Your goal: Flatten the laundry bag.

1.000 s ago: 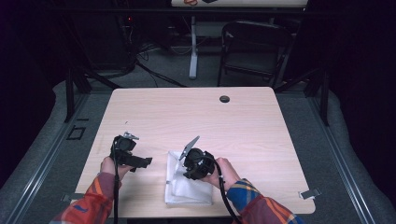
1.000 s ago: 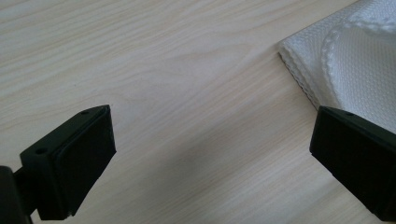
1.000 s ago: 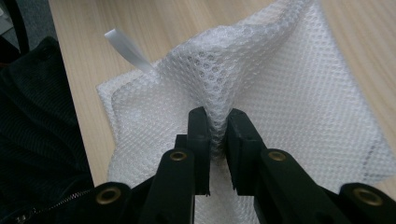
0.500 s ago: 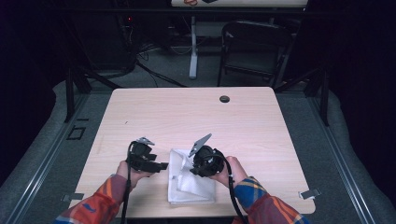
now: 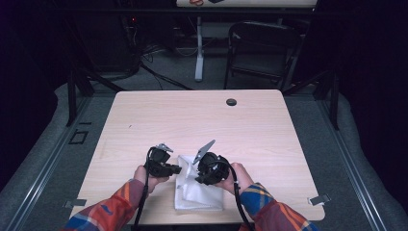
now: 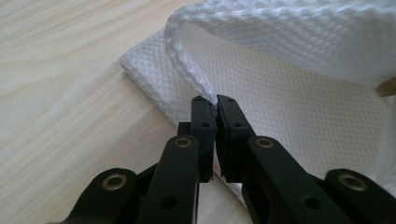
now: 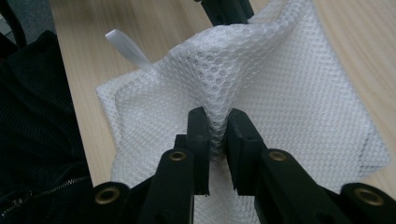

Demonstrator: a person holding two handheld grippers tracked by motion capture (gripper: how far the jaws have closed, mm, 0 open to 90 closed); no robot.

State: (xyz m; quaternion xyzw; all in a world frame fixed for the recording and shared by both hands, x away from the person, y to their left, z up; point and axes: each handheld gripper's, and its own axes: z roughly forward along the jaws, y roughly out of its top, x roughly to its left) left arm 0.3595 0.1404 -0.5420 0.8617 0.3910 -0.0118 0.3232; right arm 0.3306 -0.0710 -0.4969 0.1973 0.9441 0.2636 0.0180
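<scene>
A white mesh bag [image 5: 202,197] lies near the front edge of the wooden table [image 5: 192,120], between the two hands. My left gripper [image 5: 177,169] comes at it from the left. Its jaws have just been closing, and in the left gripper view the left gripper [image 6: 215,106] pinches the bag's corded rim [image 6: 189,70]. My right gripper [image 5: 196,178] holds the bag from the right; in the right gripper view the right gripper [image 7: 217,119] is shut on a raised fold of mesh [image 7: 224,70]. A white loop tab [image 7: 126,46] sticks out of the bag.
A black grommet [image 5: 231,102] sits near the table's far edge. Behind the table stand a folding chair [image 5: 262,48] and a white post [image 5: 198,53] among floor cables. Dark zipped clothing [image 7: 32,121] lies at the left of the right gripper view.
My left hand has moved right to the bag, and its jaws have gone from wide open to shut on the rim. The right gripper has kept its hold and its place.
</scene>
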